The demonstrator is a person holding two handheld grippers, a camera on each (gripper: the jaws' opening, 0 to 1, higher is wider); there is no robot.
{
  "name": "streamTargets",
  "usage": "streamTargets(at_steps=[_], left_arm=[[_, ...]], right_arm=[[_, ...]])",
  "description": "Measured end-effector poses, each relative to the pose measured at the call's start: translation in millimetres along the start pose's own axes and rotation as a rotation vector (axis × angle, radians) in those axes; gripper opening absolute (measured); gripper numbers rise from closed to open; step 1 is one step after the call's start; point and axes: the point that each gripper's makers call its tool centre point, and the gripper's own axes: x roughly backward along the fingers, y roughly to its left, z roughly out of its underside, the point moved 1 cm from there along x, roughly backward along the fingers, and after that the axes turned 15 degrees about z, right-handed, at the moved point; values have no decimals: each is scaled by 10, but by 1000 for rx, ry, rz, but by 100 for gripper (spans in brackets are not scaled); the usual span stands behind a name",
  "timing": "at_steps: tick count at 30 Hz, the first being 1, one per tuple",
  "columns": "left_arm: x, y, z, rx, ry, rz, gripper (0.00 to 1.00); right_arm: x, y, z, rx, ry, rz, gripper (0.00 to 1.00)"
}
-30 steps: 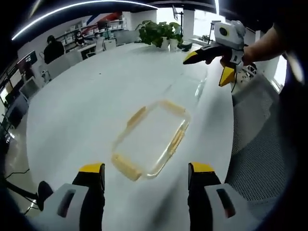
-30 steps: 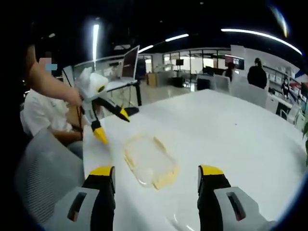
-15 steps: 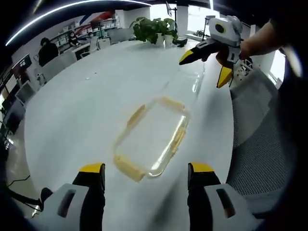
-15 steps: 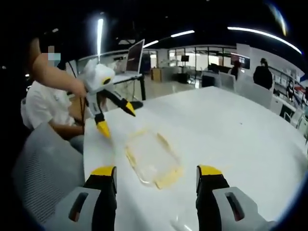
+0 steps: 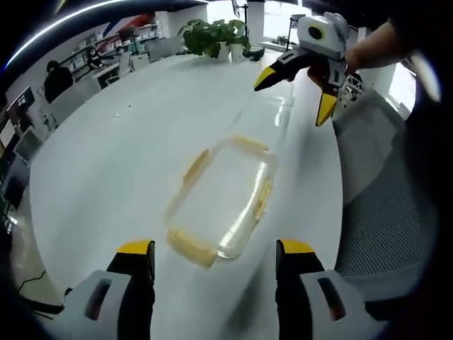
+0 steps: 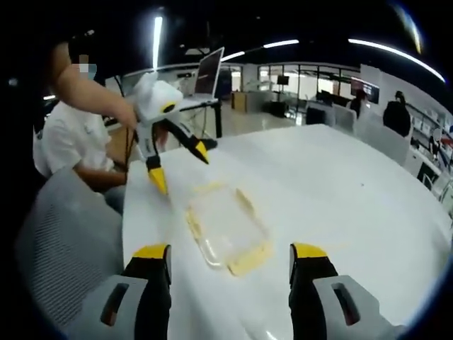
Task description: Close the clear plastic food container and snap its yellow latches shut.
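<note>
clear plastic food container [image 5: 221, 198] sits mid-frame on the white table [image 5: 120, 156], likely light, stiff and slippery; press its yellow latches [image 5: 190, 246] at the rims. left gripper [image 6: 175, 164] and right gripper [image 5: 296, 93] hover with jaws spread, holding nothing.

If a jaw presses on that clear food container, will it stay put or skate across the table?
The container looks thin, empty and probably light, lying flat on a glossy white table, so it would likely slide. Its low shape makes tipping unlikely. The yellow latches may flex.

Clear container [image 5: 223, 195] w/ yellow latches [image 5: 191, 247] flat on white table [image 5: 106, 163], untouched.
</note>
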Motion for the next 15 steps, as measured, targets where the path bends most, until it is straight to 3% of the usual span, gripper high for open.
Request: streamTargets(at_steps=[15], left_arm=[[3, 110, 54, -39, 28, 19, 69]], right_arm=[[-123, 53, 54, 83, 49, -53, 68]])
